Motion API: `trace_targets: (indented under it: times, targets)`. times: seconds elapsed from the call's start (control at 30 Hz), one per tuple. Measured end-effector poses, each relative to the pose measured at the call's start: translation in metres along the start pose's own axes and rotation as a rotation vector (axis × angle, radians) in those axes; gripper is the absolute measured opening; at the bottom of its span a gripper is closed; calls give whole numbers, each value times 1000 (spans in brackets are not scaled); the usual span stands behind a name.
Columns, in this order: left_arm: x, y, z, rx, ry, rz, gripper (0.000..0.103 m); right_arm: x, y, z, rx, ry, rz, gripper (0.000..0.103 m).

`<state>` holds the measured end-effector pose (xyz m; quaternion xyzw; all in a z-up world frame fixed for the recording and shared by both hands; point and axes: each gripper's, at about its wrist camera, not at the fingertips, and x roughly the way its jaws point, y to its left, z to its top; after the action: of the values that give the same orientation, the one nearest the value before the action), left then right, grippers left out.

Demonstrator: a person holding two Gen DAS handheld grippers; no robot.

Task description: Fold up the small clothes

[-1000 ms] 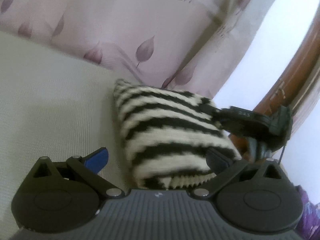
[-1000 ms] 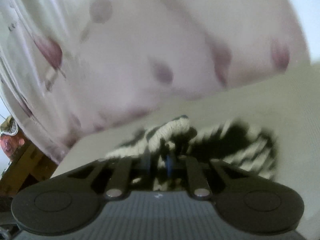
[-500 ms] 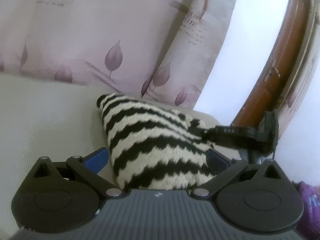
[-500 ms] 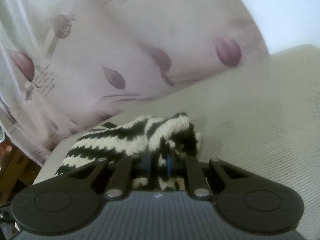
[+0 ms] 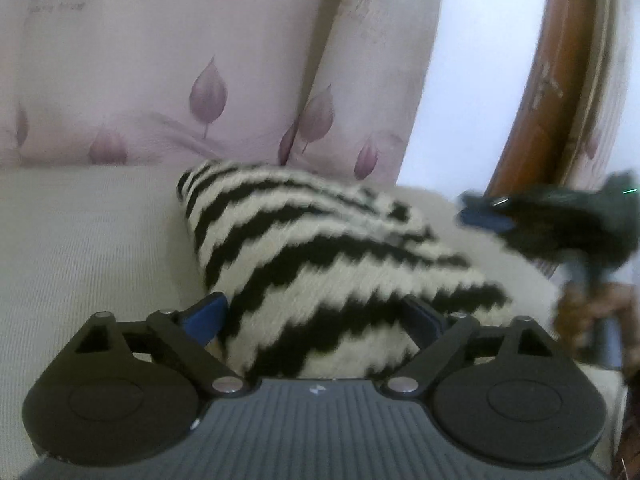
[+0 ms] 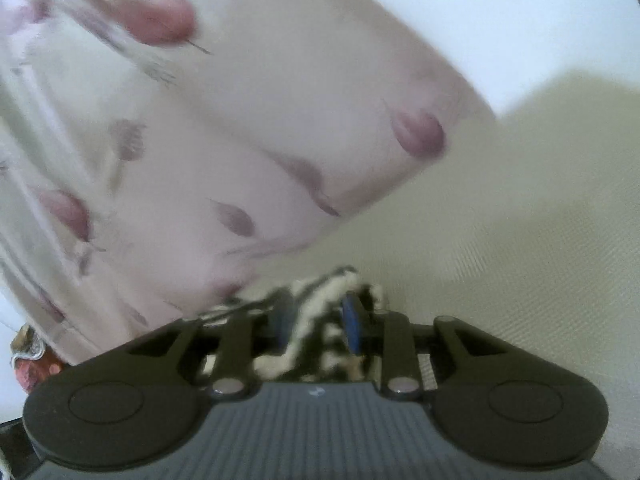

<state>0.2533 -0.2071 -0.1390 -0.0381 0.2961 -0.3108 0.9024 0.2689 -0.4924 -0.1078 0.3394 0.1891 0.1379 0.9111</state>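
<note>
The left gripper (image 5: 316,316) sits low over a cream-coloured cushioned surface (image 5: 80,248), its two blue-padded fingers (image 5: 206,314) spread wide apart. Between them, and stretching away ahead, lies a knitted garment (image 5: 320,248) in black and cream zigzag stripes, folded into a thick pad; the garment's near edge fills the gap between the fingers, though neither pad is pressing on it. Behind it hangs a pale pink curtain (image 5: 200,60) printed with mauve leaves (a brown wooden frame (image 5: 532,92) stands further right).

The right gripper (image 5: 532,216) appears in the left wrist view as a dark blur, just off the garment's far right corner. In its own view, the right gripper (image 6: 316,320) has its fingers (image 6: 352,322) partly parted, with a bunch of striped knit lying between them; motion blur hides whether they are pinching it.
</note>
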Motion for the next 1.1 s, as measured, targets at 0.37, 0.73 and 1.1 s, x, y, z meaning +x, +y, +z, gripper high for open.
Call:
trace_targets:
  times: [0.37, 0.73, 1.1]
  targets:
    - [-30, 22, -14, -88, -54, -14, 89, -9, 39, -65, -286, 168, -188, 26]
    - [-33, -10, 30, -49, -205, -51, 77, -18, 73, -35, -311, 12, -89, 26]
    - [11, 2, 7, 39, -114, -11, 59, 12, 54, -82, -358, 160, -88, 25]
